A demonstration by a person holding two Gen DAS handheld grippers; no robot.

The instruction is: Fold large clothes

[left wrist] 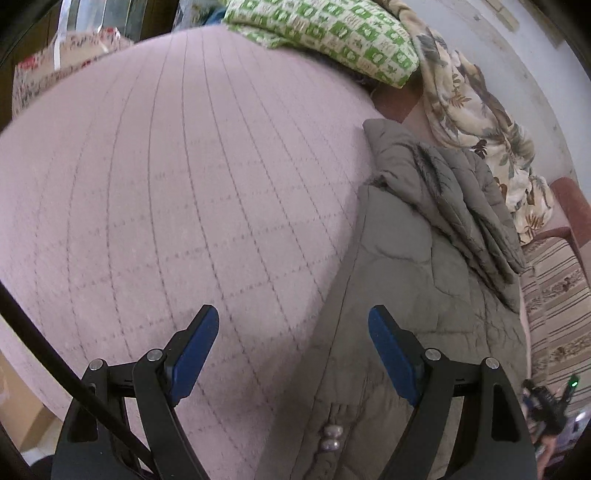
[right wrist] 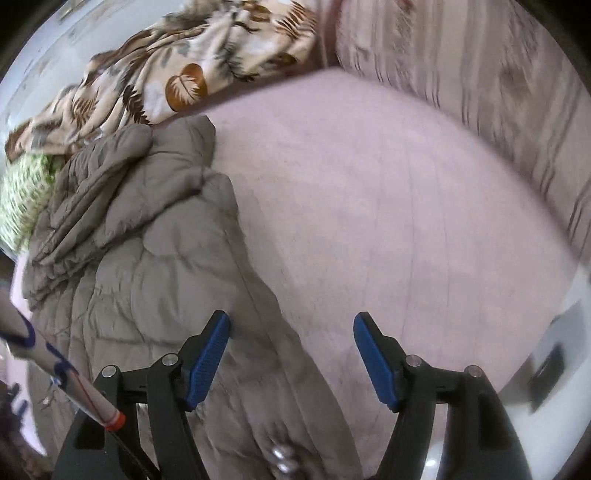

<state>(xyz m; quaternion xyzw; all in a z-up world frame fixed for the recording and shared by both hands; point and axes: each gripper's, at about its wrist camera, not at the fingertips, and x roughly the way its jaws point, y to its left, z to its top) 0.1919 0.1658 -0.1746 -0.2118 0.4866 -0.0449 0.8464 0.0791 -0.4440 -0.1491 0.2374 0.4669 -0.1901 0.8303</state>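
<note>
I had both tongs spread wide and holding nothing. The left gripper (left wrist: 293, 350) hovered above the pink bedspread (left wrist: 184, 203), with the grey quilted coat (left wrist: 424, 288) lying lengthwise ahead of and under its right-hand pad; the coat's long edge ran almost between the fingers. From the right gripper (right wrist: 291, 354) the same coat (right wrist: 147, 266) sat ahead of and under its left-hand pad, so the garment lay between my two tools, apparently already doubled into a long strip, with its bunched upper part, sleeve or hood I could not tell, at the far end. A pair of metal snaps (left wrist: 330, 437) showed at the near end, just below the left tongs.

My worry was the padding. The coat looked thick and slippery, so a shallow pinch might have caught only the top layer and peeled the fold open when lifted. The loose bunch at the far end could also have dragged and slid towards the leaf-print blanket (right wrist: 166, 74) and green patterned pillow (left wrist: 332, 33) beyond it. I could equally have nipped the bedspread along with the coat's edge.
</note>
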